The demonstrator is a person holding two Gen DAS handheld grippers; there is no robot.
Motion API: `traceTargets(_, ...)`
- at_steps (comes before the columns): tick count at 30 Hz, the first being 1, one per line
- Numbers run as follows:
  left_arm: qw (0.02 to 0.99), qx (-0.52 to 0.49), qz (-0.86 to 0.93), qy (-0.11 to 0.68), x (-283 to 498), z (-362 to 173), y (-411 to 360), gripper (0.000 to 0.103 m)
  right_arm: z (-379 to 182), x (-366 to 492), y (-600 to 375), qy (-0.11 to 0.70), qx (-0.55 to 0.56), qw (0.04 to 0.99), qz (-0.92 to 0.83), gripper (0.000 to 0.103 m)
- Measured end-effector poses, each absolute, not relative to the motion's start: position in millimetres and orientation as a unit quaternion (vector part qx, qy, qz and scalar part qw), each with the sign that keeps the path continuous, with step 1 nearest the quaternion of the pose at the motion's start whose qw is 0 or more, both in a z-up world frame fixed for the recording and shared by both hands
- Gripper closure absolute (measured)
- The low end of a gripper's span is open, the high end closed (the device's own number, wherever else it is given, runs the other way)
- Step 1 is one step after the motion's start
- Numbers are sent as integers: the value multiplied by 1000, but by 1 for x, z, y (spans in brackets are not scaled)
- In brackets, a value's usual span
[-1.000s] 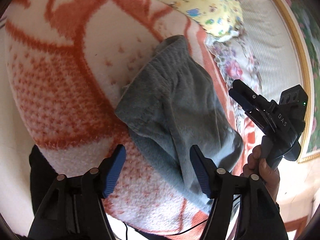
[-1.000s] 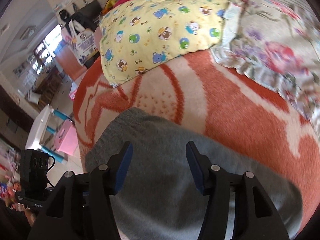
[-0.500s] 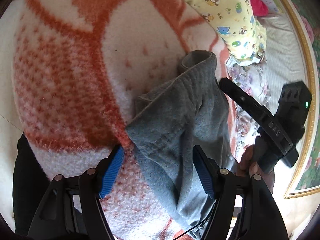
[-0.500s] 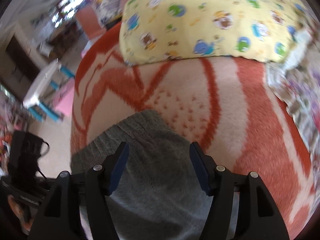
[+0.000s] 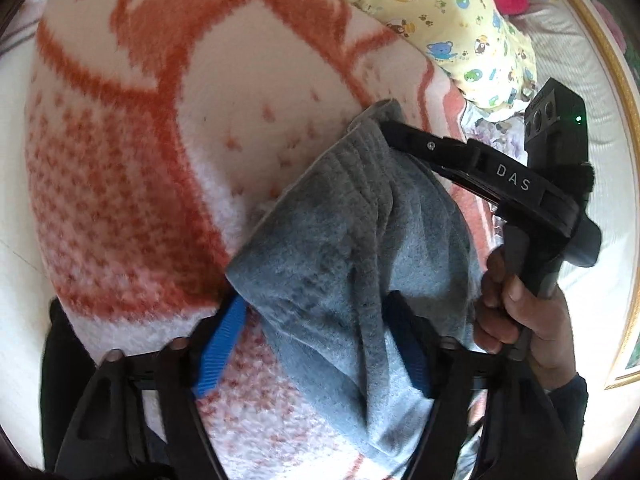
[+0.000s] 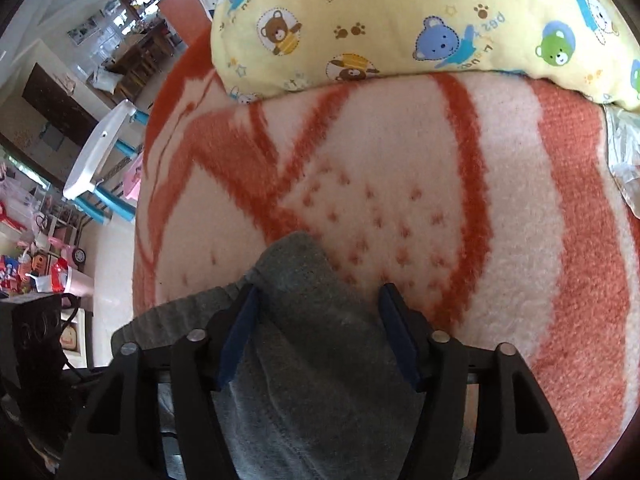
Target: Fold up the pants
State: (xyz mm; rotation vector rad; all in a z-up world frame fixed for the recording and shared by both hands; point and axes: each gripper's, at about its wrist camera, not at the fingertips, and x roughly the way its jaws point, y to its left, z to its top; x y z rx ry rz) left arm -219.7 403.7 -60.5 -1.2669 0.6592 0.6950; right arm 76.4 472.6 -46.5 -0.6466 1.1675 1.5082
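The left gripper (image 5: 316, 344), whose jaws have just been closing, straddles the near corner of the grey pants (image 5: 352, 248) without clearly pinching it. The right gripper (image 6: 320, 332) has also been closing, its pads not visibly pressing the bunched waistband between them. The pants lie crumpled on the orange-and-white blanket (image 5: 132, 152), long axis running away towards the yellow pillow (image 6: 400, 16). I judge the folding barely begun.

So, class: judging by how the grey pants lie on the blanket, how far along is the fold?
Done: the grey pants already lie bunched on the orange blanket. In hand: the left gripper and right gripper straddle them, jaws just closing. Left: whether either grips is unclear, and no neat flat fold shows yet.
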Motion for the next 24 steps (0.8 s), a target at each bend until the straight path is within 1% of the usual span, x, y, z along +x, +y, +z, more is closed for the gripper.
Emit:
traceTargets(1, 709, -559, 315, 292, -219, -58, 405, 55, -45, 75, 471, 492, -268, 531, 636, 72)
traceTargets(2, 717, -554, 309, 289, -217, -58, 407, 69, -44, 72, 470, 486, -275, 536, 633, 73)
traceTargets(4, 719, -557, 300, 288, -216, -60, 410, 71, -40, 69, 467, 481, -276, 547, 627, 80)
traceTargets(6, 719, -563, 291, 284, -216, -59, 413, 78, -34, 69, 460, 479, -263, 564, 619, 88)
traceTargets(8, 724, -559, 285, 285, -217, -56, 410, 83, -25, 72, 451, 474, -243, 576, 620, 91)
traceTargets(13, 747, -535, 279, 279, -212, -36, 400, 86, 1, 80, 417, 463, -194, 608, 615, 97)
traceTargets(24, 809, -474, 218, 271, -187, 20, 352, 87, 59, 98, 305, 426, -57, 685, 589, 98)
